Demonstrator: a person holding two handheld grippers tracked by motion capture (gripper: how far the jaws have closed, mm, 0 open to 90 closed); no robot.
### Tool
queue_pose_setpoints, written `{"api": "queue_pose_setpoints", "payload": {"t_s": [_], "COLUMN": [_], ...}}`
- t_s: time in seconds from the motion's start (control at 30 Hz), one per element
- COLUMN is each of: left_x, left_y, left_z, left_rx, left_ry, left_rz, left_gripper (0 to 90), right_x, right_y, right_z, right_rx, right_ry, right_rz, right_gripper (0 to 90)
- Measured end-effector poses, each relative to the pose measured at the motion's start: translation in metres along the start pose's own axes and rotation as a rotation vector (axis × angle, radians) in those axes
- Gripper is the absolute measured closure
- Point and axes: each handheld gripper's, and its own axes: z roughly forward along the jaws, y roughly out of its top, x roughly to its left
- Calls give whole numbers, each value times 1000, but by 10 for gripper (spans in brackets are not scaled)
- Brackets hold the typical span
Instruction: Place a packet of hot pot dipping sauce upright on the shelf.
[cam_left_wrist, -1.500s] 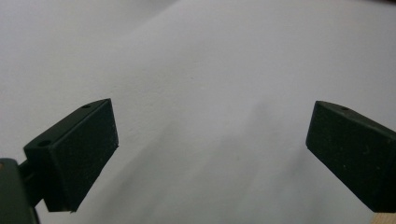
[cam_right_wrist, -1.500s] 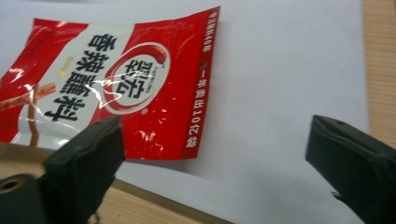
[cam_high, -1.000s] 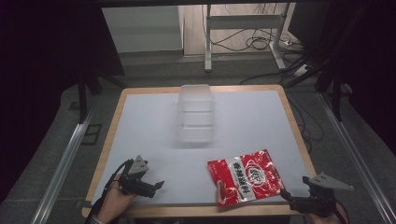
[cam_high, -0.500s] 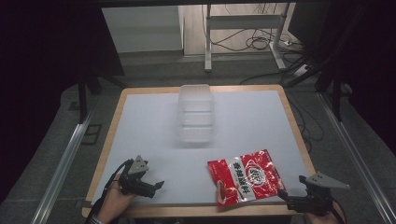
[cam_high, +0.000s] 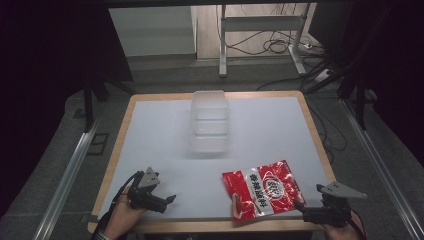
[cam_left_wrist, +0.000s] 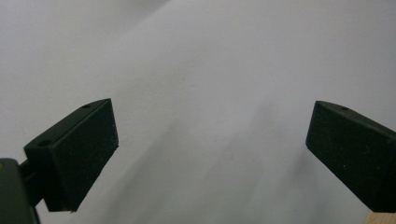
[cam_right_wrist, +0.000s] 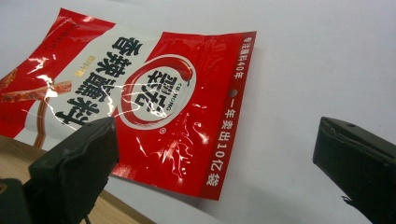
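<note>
Red packet (cam_high: 263, 194), clear container (cam_high: 210, 122) behind, apart

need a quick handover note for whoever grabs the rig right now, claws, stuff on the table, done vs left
Left claw: open, holding nothing, low over bare white table near the front left edge.
Right claw: open, holding nothing, at the front right corner, aimed at the red snack bag and close to its near right corner; contact not clear.
Red snack bag: flat on the table, front right, its near edge hanging slightly past the front edge.
Clear plastic container: mid-table toward the far side, looks empty.
Done: nothing grasped so far.
Left: probably grasp the bag with the right claw and carry it to the container.
</note>
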Motion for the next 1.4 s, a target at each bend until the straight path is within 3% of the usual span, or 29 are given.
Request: {"api": "queue_pose_setpoints", "payload": {"t_s": [0.27, 0.7, 1.0, 1.1, 1.4], "left_x": [0, -2, -3, -3, -3], "left_y": [0, 1, 1, 1, 1], "left_z": [0, 1, 2, 2, 2], "left_rx": [2, 9, 16, 17, 21], "left_ry": [2, 6, 7, 9, 9], "left_rz": [4, 15, 24, 29, 32], "left_gripper": [22, 23, 24, 24, 25], "right_x": [0, -6, -6, -8, -4], "right_y": [3, 5, 7, 7, 12], "right_z": [11, 31, 46, 52, 58], "right_rx": [19, 68, 112, 125, 115], "right_ry": [30, 96, 152, 195, 259], "right_rz": [-26, 1, 20, 39, 33], "right_gripper": [5, 8, 14, 15, 32]}}
